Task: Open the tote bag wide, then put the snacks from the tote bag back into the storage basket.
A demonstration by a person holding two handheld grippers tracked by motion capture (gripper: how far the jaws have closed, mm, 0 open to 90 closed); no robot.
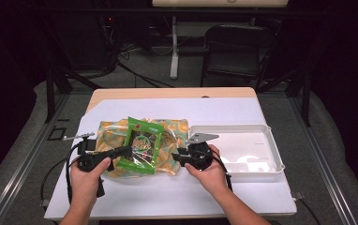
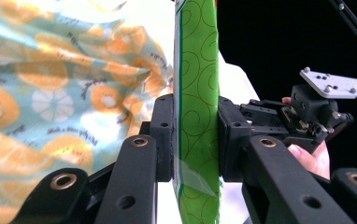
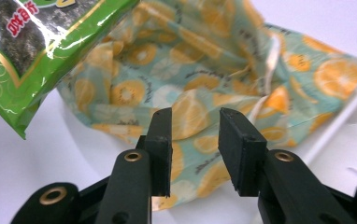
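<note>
Left tool [image 2: 195, 140] clamped on green packet [image 2: 196, 70]

Lit table, dark room around you.
Glare on the green snack packet [image 3: 36, 42]; your close jaws look soft.

Room dark, walls unseen. Grey floor [image 1: 135, 65] beyond bench, cables trailing at 11 o'clock. White table leg [image 1: 174, 47] at 12 o'clock. Dark folding chair [image 1: 235, 49] at 1 o'clock. Wooden bench [image 1: 167, 93] under white sheet [image 1: 177, 194], lit from above.
</note>
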